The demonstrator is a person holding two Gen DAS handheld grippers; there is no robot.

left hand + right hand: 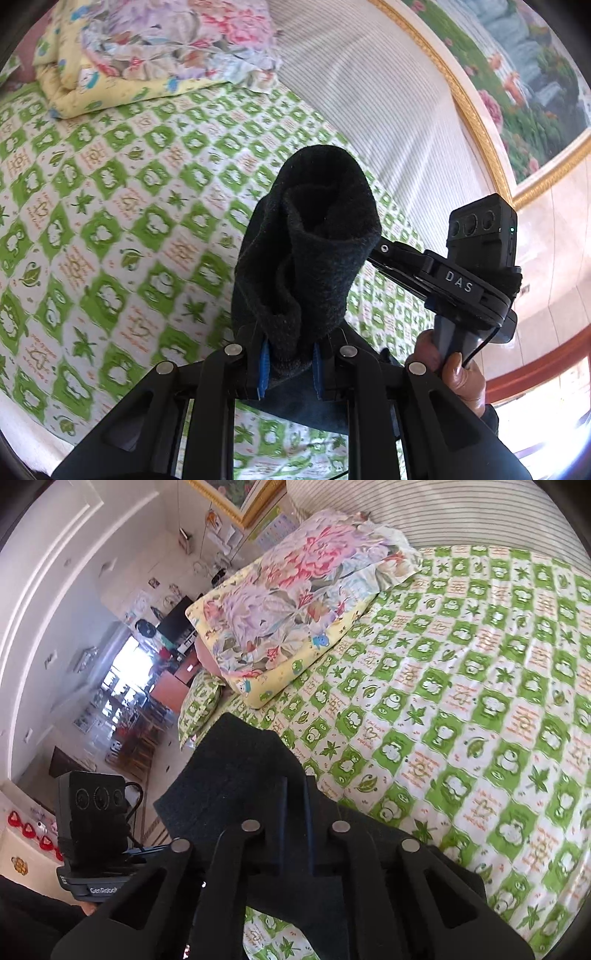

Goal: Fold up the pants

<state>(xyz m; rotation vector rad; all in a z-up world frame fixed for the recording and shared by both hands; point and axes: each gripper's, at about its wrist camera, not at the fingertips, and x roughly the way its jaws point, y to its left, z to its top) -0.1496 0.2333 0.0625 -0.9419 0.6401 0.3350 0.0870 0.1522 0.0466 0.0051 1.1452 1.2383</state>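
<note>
At the bottom centre of the left wrist view we see our left gripper (pixel 288 363) with its blue-lined fingers (pixel 263 369) clenched on a bunched fold of the dark pants (pixel 314 251). That cloth stands up from the fingers as a thick, rolled mass filling the middle of the frame, lifted clear of the bed (pixel 110 206) with its green and white patterned sheet. To the right of the cloth the other handheld unit (pixel 476 266) shows, gripped from below by a hand (pixel 458 376) at the lower right. A flowered pillow (pixel 177 37) lies on a yellow quilt (pixel 74 88) at the upper left, with a striped headboard (pixel 369 85) and a gold-framed painting (pixel 524 92) toward the upper right.

In the right wrist view our right gripper (pixel 295 834) sits at the bottom centre, its fingers pressed together on the pants (pixel 236 760), whose dark fabric spreads over and around the fingers and reaches up toward the middle of the frame. We cannot see the fingertips themselves under the cloth. The bed (pixel 461 701) fills the right half, the flowered pillow (pixel 295 587) lies above centre, and the left unit's camera block (pixel 94 808) shows at the lower left.
</note>
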